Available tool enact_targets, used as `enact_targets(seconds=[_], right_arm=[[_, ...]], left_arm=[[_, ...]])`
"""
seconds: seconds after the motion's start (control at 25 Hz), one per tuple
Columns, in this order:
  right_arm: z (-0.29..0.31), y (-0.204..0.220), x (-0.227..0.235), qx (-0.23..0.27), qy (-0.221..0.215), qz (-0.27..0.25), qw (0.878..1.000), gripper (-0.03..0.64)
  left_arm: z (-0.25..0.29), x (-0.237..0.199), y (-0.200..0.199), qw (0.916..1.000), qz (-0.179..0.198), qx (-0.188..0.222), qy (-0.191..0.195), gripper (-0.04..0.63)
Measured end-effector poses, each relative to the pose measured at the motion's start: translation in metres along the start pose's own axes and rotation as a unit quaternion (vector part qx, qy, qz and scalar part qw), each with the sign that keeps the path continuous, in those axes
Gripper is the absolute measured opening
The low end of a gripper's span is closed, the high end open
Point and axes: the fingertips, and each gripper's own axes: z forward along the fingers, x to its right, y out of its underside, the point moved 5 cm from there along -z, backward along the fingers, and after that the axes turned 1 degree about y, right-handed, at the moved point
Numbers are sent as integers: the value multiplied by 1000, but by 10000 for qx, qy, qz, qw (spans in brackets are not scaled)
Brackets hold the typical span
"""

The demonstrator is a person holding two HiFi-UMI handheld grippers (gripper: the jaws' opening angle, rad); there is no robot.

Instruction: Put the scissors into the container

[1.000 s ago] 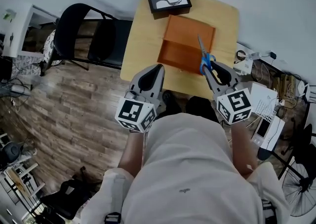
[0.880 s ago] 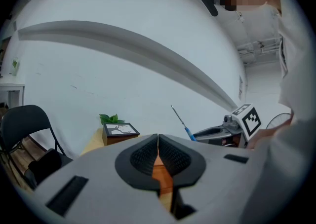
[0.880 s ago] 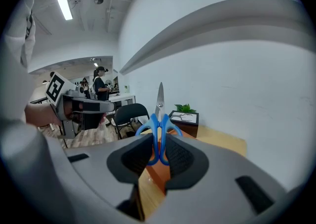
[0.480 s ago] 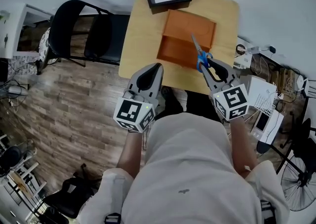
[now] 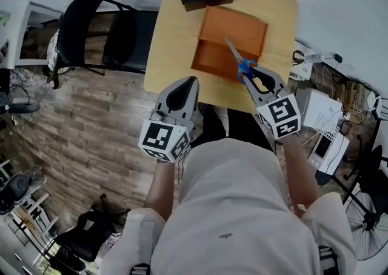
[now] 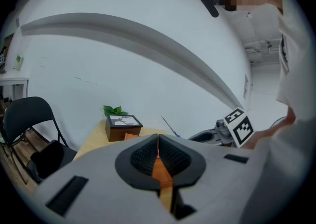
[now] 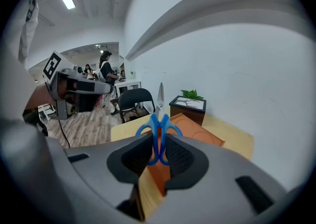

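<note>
The right claw is clamped on the blue handles of the scissors, whose blades apparently hover over the orange container on the table. They are light, stiff metal with likely slick plastic loops, so the handles are the safest hold. The left claw is closed and empty.

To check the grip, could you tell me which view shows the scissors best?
The right gripper view: the scissors sit central, blue handles clamped between the jaws. The head view shows them small; the left gripper view, only a thin blade.
</note>
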Motion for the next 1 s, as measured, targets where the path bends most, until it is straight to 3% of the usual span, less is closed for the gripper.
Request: enact_targets(seconds=[0.64,1.0], right_arm=[[64,48,5,-875,-428,-740,9925,81],[100,84,10,-1701,-634,-1024,9780,81]], left_arm=[[25,-10,14,9993,-86,-323,-140,9],[36,-16,18,9986,-197,-423,-229,8]])
